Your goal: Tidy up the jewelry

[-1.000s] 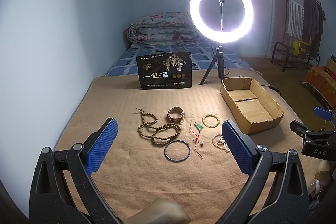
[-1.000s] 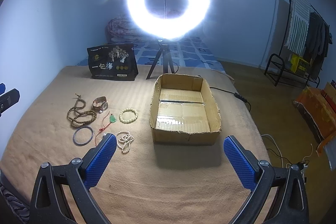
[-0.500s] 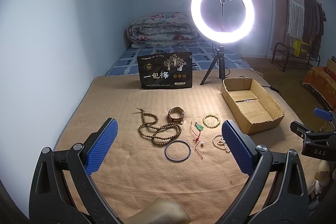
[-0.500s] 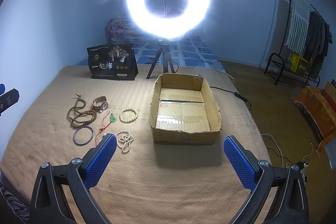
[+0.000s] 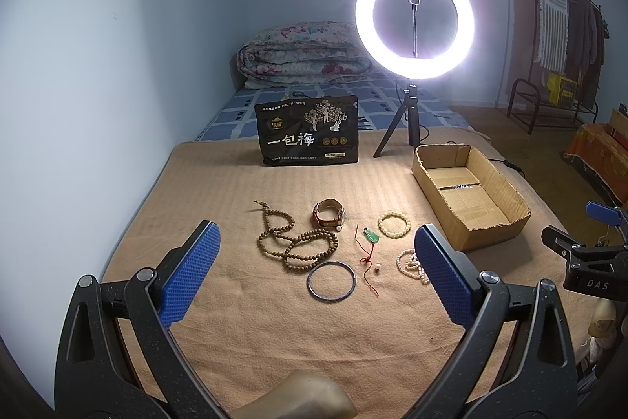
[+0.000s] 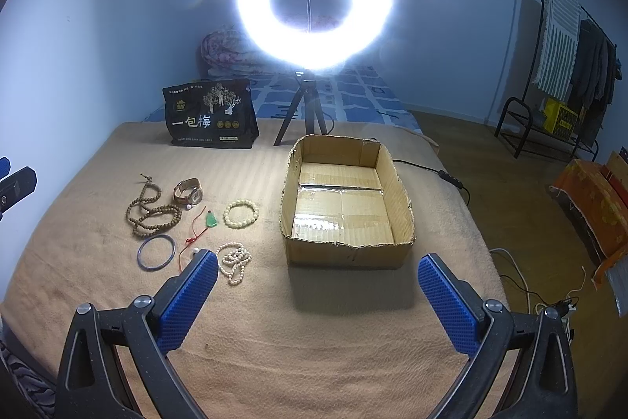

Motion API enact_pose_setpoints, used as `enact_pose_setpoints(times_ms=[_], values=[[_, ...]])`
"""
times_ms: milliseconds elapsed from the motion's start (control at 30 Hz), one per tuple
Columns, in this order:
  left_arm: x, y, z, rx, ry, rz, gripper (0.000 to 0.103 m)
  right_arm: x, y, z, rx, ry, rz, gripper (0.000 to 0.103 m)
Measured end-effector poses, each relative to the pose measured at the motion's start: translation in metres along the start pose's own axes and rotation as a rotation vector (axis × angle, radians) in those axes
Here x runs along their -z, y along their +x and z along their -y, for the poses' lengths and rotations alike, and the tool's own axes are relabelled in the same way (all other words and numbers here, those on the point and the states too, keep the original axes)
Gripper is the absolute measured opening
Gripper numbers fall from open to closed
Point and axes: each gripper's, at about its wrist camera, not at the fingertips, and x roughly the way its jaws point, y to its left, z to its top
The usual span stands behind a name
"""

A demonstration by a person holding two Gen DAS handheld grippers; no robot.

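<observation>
Jewelry (image 5: pixel 314 246) spread on tan blanket (image 5: pixel 274 332) beside cardboard box (image 6: pixel 347 250); left tongs (image 5: pixel 316 275), right tongs (image 6: pixel 316 295) both released, holding nothing.

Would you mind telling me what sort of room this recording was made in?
Most likely a bedroom at home: a folded quilt lies on the bed behind, and clothes hang on a rack by the wall.

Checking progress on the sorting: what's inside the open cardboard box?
No jewelry in the open cardboard box: only its bare taped floor shows. A strip just behind the near wall stays hidden.
</observation>
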Motion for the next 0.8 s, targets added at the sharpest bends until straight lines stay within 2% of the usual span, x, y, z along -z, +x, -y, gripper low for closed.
enact_pose_setpoints(times_ms=[800], values=[[0.0005, -0.0001, 0.0016, 0.000, -0.001, -0.002, 0.101, 0.0006, 0.0003, -0.0024, -0.006, -0.004, -0.002, 0.103]])
